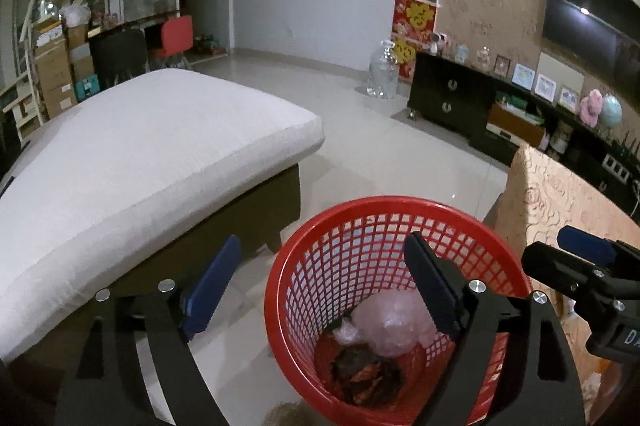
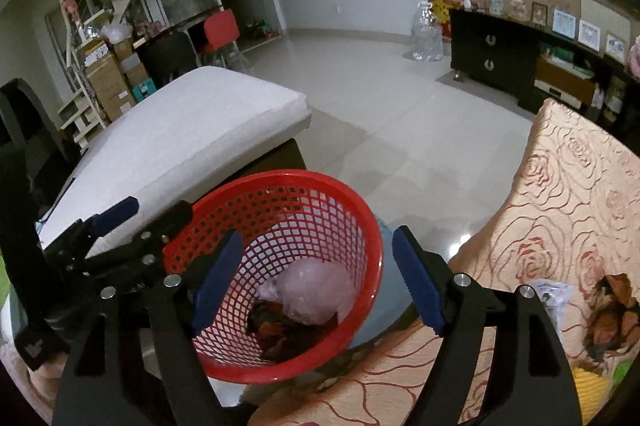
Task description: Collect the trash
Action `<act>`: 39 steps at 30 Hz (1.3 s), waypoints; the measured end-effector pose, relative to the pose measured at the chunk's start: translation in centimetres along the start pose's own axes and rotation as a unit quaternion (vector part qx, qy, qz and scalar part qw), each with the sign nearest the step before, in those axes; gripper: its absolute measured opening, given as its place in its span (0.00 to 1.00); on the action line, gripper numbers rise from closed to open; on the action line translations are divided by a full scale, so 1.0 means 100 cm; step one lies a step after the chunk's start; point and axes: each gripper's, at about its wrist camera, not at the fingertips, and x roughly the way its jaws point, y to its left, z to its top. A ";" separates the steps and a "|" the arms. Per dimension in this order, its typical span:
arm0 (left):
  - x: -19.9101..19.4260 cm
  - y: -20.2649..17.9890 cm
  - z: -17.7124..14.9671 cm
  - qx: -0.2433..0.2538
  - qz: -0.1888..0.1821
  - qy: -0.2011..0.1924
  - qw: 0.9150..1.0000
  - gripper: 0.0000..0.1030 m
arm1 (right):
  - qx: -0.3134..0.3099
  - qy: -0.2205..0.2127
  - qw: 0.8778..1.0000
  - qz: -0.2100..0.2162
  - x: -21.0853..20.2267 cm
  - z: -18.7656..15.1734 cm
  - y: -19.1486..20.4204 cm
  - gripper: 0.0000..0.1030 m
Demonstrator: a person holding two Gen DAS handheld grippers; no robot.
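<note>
- The left claw (image 1: 320, 290) hangs released and empty over the near rim of the red basket (image 1: 304, 254); its right finger (image 1: 430, 286) is over the basket's mouth and its left one is outside the rim, toward the sofa.
- The right claw (image 2: 318, 280) is also spread wide and carries nothing; one finger is over the basket's mouth, the other past its rim on the bench side.
- Inside the basket lie a crumpled clear plastic bag (image 1: 390, 326) and, beneath it on the bottom, dark brown scraps (image 1: 366, 370), so some trash is already in.
- More trash seems to wait on the bench (image 2: 560, 210), to the right of the basket: brown crumpled scraps (image 2: 612, 322) and a clear wrapper (image 2: 554, 294) just beside them.
- Probably the next pick is there; the right claw is nearer, and should close on the loose scraps from above without bunching the flowered cloth.
- Carry each piece well over the basket's mouth before letting go, since the rim leans.
- Beyond the basket the white sofa cushion (image 1: 152, 154) shows no litter.
</note>
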 end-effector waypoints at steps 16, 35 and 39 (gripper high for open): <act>-0.028 -0.014 0.008 0.004 -0.035 -0.033 0.999 0.79 | 0.017 -0.053 0.996 -0.070 -0.069 -0.005 -0.039 0.75; -0.045 -0.073 -0.003 0.041 -0.094 -0.033 0.994 0.79 | 0.131 -0.088 0.963 -0.216 -0.194 -0.090 -0.156 0.75; -0.048 -0.095 -0.009 0.065 -0.106 -0.032 0.992 0.79 | 0.161 -0.089 0.955 -0.234 -0.213 -0.112 -0.179 0.75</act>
